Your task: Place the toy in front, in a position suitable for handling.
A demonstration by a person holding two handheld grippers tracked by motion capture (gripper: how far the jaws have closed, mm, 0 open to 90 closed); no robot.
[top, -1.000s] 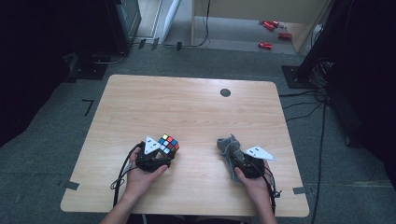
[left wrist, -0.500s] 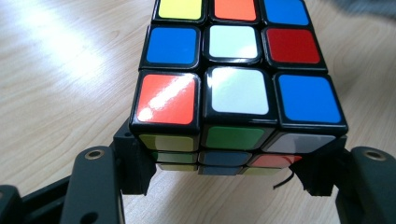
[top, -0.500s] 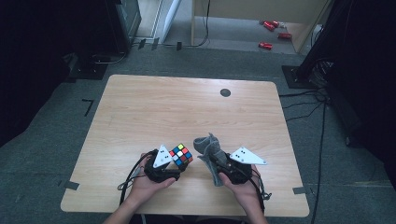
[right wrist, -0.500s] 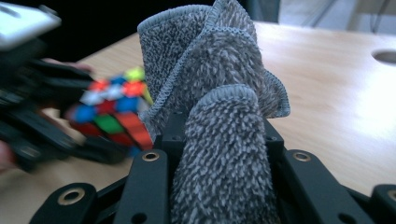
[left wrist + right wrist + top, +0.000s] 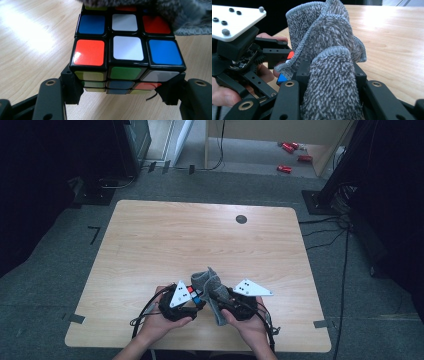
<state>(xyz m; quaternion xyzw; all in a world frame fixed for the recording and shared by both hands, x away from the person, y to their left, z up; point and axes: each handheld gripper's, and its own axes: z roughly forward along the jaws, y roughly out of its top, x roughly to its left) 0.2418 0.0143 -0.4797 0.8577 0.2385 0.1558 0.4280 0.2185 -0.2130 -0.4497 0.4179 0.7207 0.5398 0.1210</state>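
Observation:
A scrambled Rubik's cube sits clamped between the jaws of my left gripper, just above the wooden table. My right gripper is shut on a bunched grey cloth; its jaws have just been opening a little, with the cloth still between them. The cloth lies over the far edge of the cube. In the high view the two grippers meet near the table's front edge, the left gripper with the cube against the cloth in the right gripper.
A small black round mark lies at the table's far right. Red objects lie on the floor beyond the table. Cables run over the floor at the right. A dark stand sits off the table's far right corner.
Both hands have moved toward each other at the table's front. The cloth, first apart at the right, now rests against the cube. The right hand has risen slightly.

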